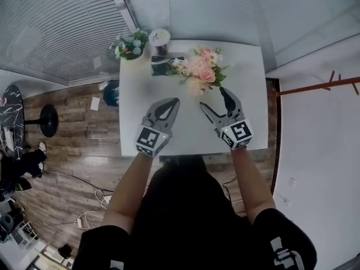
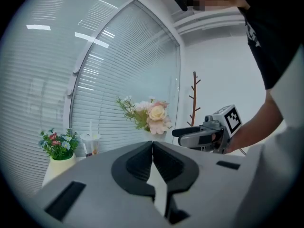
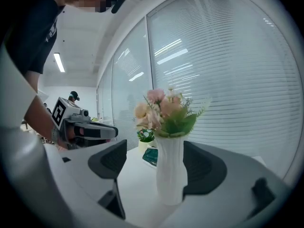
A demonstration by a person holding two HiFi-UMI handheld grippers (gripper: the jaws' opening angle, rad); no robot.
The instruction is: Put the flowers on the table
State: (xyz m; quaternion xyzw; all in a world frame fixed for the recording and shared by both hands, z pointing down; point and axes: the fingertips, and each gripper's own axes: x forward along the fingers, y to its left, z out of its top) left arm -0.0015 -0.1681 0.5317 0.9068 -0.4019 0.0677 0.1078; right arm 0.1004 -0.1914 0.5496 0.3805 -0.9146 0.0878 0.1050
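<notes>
Leftmost, low in the head view, the left gripper [image 1: 173,102] has its jaws pressed together on nothing. Toward the upper middle, the flowers [image 1: 201,71] stand upright in a ribbed white vase [image 3: 171,172] on the table [image 1: 185,131]. Rightward, the right gripper [image 1: 214,97] is spread wide, the vase between its jaws, seemingly unclamped. It is probably top-heavy, smooth and breakable; the vase's narrow waist looks the safest hold.

Worktop [image 1: 140,100] plain white; vase [image 3: 170,175] white, vertically ribbed; flowers [image 1: 201,69] pink and peach, green leaves. Left gripper [image 1: 175,100] and right gripper [image 1: 213,97] grey, black fingers [image 2: 137,163], marker cubes [image 1: 151,139] with black-and-white squares. Floor [image 1: 73,128] brown wood-grain planks
</notes>
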